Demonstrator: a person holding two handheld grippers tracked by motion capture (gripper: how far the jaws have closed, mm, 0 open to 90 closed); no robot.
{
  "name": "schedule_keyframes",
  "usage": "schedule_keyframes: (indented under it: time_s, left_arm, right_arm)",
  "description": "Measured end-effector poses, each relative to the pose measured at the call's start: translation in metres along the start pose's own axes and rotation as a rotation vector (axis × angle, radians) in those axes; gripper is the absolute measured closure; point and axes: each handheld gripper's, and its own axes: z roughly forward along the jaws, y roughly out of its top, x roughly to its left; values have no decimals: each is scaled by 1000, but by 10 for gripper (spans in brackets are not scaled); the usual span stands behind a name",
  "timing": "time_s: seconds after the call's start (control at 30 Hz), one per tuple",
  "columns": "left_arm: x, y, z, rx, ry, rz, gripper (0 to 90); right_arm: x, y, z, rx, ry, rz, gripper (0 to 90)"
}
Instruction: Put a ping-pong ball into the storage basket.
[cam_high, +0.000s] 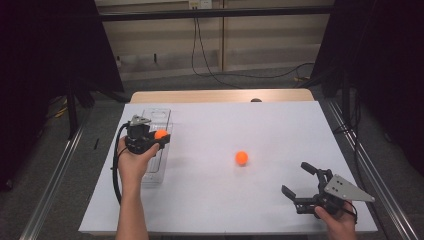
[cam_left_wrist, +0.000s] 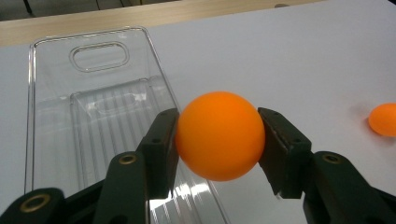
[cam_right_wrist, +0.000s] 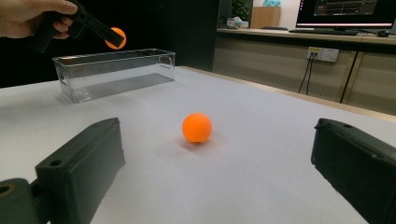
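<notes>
held ball: we've got a small, smooth orange plastic ball (cam_left_wrist: 219, 135) pinched in the left gripper (cam_high: 161, 138), jaws clenched on it at opposite sides, right across its widest part. It hangs in the air over the right rim of the clear plastic rectangular bin (cam_left_wrist: 32, 93), not touching it.

other ball: a second orange ball (cam_high: 241, 158) sits loose on the white table cover (cam_high: 250, 200), well apart from the bin, in front of the right gripper (cam_right_wrist: 215, 182).

right gripper: jaws spread wide, nothing between them, resting low near the table's right front corner.

how it handles: we reckon it's super light and hollow, ping-pong style. The shell looks stiff but thin, so a hard squeeze might dent it. It's slick and round too, so an off-centre pinch would probably squirt it out. On the table it'll likely roll at the slightest nudge.

where to grab: across the equator, pads dead opposite each other, like the left one has it now. For the loose ball, we'd come in with a jaw on each side.

pointing / long axis: a ball has neither, so approach angle is free. The bin does have one: its long axis runs away from us, handle cutout (cam_left_wrist: 99, 56) at the far end, open side up.

drop guess: the bin is narrow, so we'd centre over it first.
</notes>
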Motion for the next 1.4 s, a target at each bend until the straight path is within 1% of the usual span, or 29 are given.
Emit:
schedule_keyframes:
  time_s: [0.1,0.13,0.27,0.47,0.93,1.4]
  left_arm:
    - [1,0,0,0,4,-2,510]
    - [1,0,0,-4,6,-9,509]
    - [2,-1,-1,1,8,-4,509]
    - [4,-2,-2,-3,19,-11,510]
    - [9,-4,-2,12,32,-6,510]
    - [13,-6,-2,22,56,-16,509]
  right_arm:
    - [0,0,0,1,-1,-1,19]
    - [0,0,0,1,-1,-1,19]
    - [0,0,0,0,-2,-1,19]
    - [0,0,0,0,-1,0,19]
    - [0,0,0,-1,0,0,20]
    - [0,0,0,0,-1,-1,20]
